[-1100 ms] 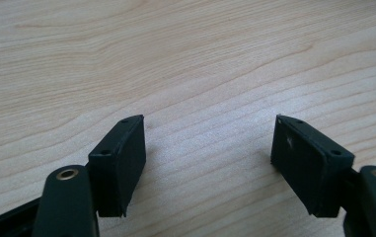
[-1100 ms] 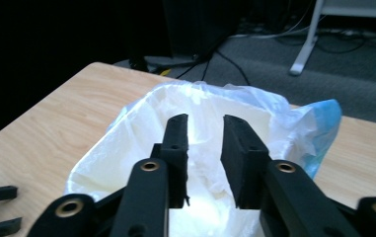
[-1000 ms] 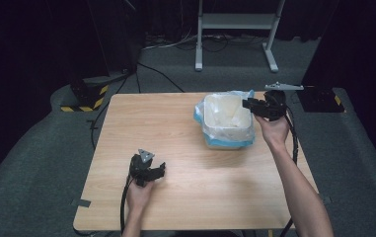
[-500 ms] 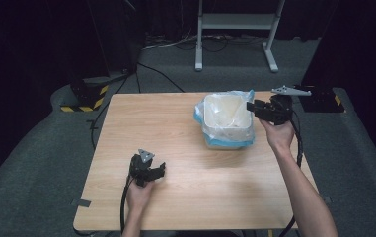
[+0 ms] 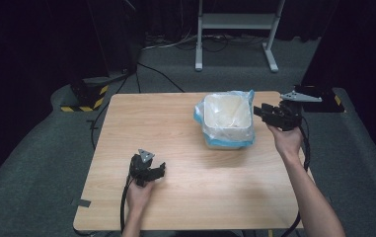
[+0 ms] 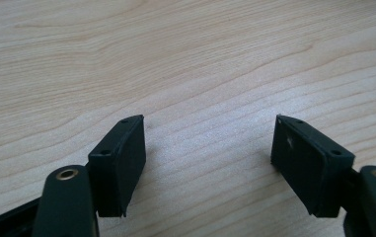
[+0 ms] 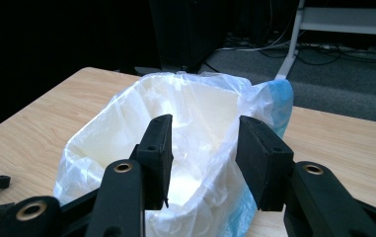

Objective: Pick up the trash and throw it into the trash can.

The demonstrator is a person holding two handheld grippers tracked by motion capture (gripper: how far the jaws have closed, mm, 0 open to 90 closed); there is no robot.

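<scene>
The small white bin lined with a clear plastic bag (image 5: 226,121) stands on the light wooden table (image 5: 185,143) toward 1 o'clock. The right gripper (image 5: 265,112), jaws spread, waits at its 3 o'clock rim. The left gripper (image 5: 155,172), also spread, rests at 7 o'clock. The bag seems already fitted; probably only adjusting is left.

A light wooden tabletop (image 5: 185,138) stood on grey carpet (image 5: 37,163) in a dark room. Beyond the right gripper (image 5: 269,114), a white metal stand (image 5: 235,24) rose from the floor, with black cables (image 5: 175,47) trailing nearby. A yellow-and-black striped block (image 5: 84,96) lay far left.
</scene>
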